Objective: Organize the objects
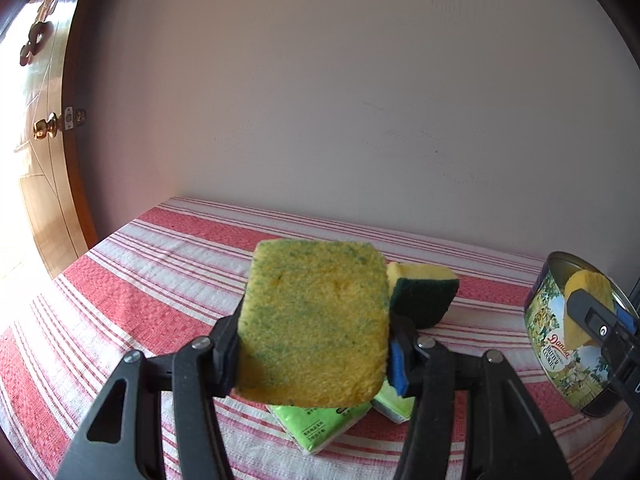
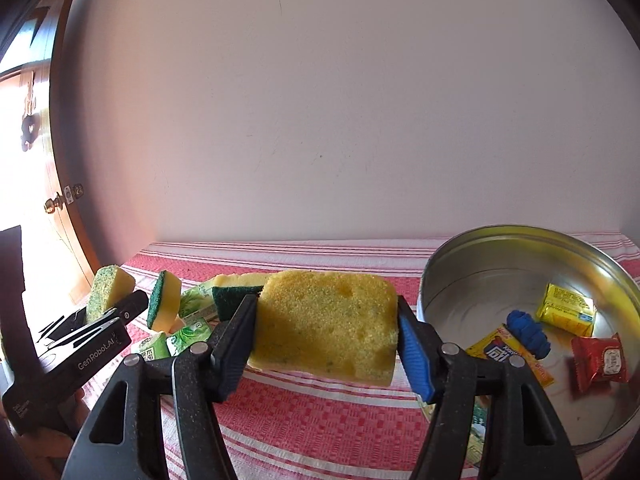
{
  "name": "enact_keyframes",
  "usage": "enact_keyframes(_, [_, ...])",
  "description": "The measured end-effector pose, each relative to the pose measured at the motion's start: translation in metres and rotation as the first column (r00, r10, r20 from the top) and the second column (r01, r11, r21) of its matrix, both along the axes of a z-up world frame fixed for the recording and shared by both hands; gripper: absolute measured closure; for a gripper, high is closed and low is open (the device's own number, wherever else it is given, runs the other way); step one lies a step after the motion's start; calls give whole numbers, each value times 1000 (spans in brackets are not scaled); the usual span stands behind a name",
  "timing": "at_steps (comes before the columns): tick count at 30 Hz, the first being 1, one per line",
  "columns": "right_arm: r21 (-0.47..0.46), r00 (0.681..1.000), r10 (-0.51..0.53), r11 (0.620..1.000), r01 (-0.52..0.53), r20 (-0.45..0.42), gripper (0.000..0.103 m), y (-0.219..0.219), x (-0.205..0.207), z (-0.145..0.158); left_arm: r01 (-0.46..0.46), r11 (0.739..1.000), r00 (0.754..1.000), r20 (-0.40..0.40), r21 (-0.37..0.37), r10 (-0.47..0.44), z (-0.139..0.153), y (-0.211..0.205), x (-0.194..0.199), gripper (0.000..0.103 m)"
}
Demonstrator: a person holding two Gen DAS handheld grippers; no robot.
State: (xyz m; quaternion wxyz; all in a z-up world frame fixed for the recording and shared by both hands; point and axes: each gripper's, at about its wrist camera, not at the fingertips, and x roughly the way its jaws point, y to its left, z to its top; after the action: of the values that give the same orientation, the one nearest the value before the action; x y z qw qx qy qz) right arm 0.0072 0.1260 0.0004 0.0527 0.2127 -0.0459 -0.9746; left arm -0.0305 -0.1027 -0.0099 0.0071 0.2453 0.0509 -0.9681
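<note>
From the left wrist, the left gripper point(image 1: 314, 344) clamps its jaws on a yellow sponge point(image 1: 316, 320) above the red-striped bench cloth point(image 1: 160, 264), left of the cookie tin point(image 1: 568, 344); a plain wall and wooden door point(image 1: 44, 140) stand behind. From the right wrist, the right gripper point(image 2: 326, 332) clamps a second sponge point(image 2: 326, 320) just left of that tin.
</note>
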Motion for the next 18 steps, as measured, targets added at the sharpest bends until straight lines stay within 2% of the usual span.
enact_keyframes(6, [-7, 1000, -10, 1000, 10, -9, 36, 13, 6, -3, 1, 998, 1000, -14, -63, -2, 2, 21, 6, 48])
enact_keyframes(18, [18, 997, -21, 1000, 23, -71, 36, 16, 18, 2, -24, 995, 999, -23, -94, 22, 4, 28, 11, 48])
